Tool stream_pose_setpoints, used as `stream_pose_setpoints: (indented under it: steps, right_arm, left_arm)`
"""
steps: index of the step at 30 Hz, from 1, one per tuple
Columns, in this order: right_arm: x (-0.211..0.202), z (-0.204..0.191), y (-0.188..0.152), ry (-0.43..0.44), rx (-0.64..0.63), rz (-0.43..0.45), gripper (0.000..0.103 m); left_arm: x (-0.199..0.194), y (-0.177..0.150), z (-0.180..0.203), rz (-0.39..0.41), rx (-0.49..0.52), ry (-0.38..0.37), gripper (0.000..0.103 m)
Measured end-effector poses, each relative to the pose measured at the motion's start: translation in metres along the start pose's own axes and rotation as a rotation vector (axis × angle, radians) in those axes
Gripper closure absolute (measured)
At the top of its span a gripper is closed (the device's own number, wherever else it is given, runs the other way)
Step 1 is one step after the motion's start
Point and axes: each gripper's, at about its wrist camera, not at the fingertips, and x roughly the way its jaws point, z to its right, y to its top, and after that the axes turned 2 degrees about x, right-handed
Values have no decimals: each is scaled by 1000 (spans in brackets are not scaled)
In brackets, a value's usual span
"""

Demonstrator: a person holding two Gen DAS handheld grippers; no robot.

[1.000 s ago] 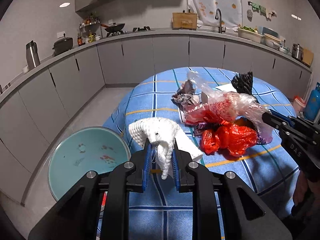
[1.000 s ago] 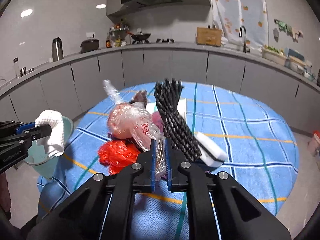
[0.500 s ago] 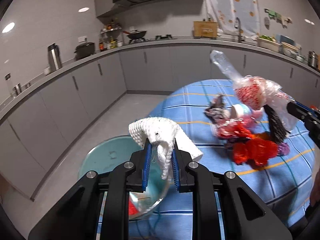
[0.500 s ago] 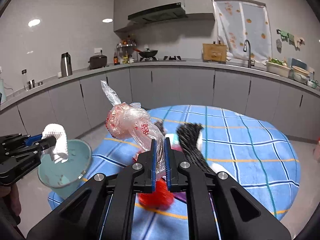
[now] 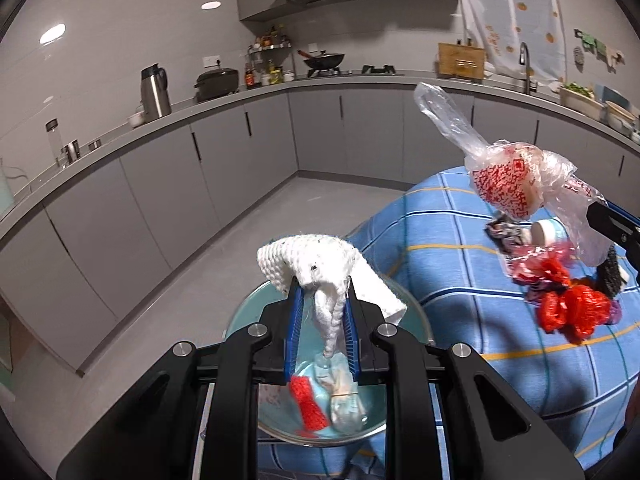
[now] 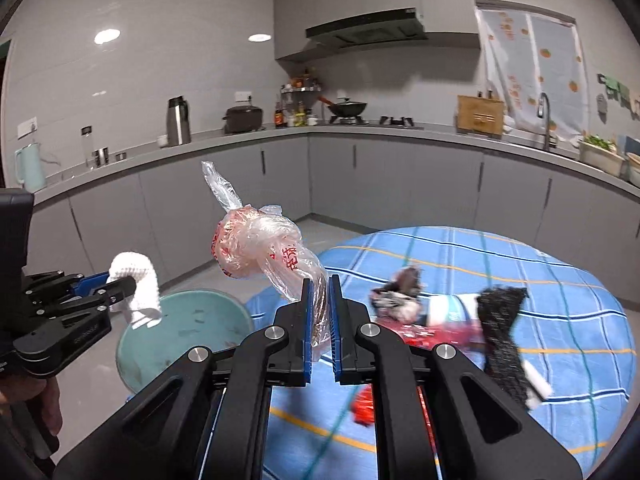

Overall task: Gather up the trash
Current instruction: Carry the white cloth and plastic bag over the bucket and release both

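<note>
Now that both hands have swung off the counter (image 5: 460, 240), the left tool (image 5: 322, 320), clamped on white foam netting (image 5: 312, 268), hangs over the teal bin (image 5: 240, 320), ready to drop, while the right tool (image 6: 320, 316) pinches a plastic bag (image 6: 256, 244).

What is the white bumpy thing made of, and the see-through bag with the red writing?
The white bumpy thing looks like soft foam netting, probably fruit wrap: it has a woven mesh texture and droops where the left gripper pinches it. The bag looks like thin, glossy plastic film: light passes through it, and it is wrinkled and knotted where the right gripper holds it.
</note>
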Motion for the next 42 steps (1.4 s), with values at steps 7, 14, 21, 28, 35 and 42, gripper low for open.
stream_pose_setpoints:
  steps: [7, 14, 21, 28, 35, 42]
  right_arm:
    - [20, -27, 0, 42, -27, -28, 95]
    - [36, -42, -1, 66, -41, -52, 95]
    - [54, -57, -7, 89, -44, -90, 95]
    - [67, -67, -14, 102, -52, -117, 95]
    - [80, -69, -20, 108, -56, -147, 95]
    - [94, -71, -28, 120, -60, -181, 94]
  left_arm:
    - [15, -2, -21, -31, -34, 20, 84]
    - [30, -4, -30, -60, -46, 34, 84]
    - [43, -8, -34, -85, -48, 31, 83]
    - [54, -13, -35, -103, -49, 22, 83]
    - [65, -14, -35, -121, -49, -1, 83]
    - [77, -20, -36, -145, -43, -17, 80]
